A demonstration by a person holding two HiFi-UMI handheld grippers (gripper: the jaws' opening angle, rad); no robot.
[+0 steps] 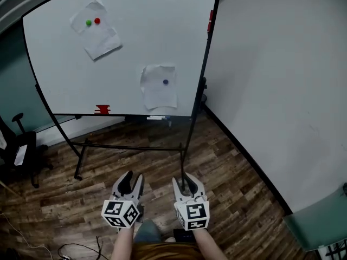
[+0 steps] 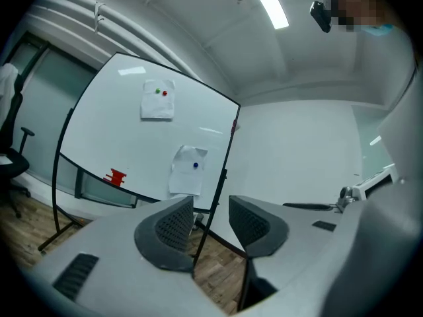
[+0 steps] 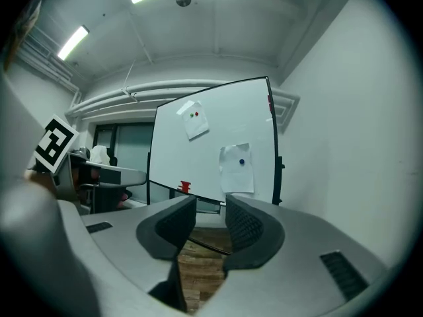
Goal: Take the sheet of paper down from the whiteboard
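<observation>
A whiteboard [image 1: 65, 75] on a wheeled stand faces me. One crumpled sheet of paper [image 1: 159, 86] hangs low on its right side under a blue magnet [image 1: 165, 82]. A second sheet [image 1: 96, 30] hangs at the upper left under a green and a red magnet. Both sheets also show in the left gripper view, lower sheet [image 2: 185, 170], and in the right gripper view, lower sheet [image 3: 237, 168]. My left gripper [image 1: 130, 183] and right gripper [image 1: 187, 183] are held low and side by side, well short of the board. Both are open and empty.
A red eraser [image 1: 102, 110] sits on the board's tray. The stand's black legs and crossbar [image 1: 130, 148] spread over the wood floor. A white wall [image 1: 282, 91] runs along the right. A black office chair [image 1: 19, 150] stands at the left. Cables lie on the floor at lower left.
</observation>
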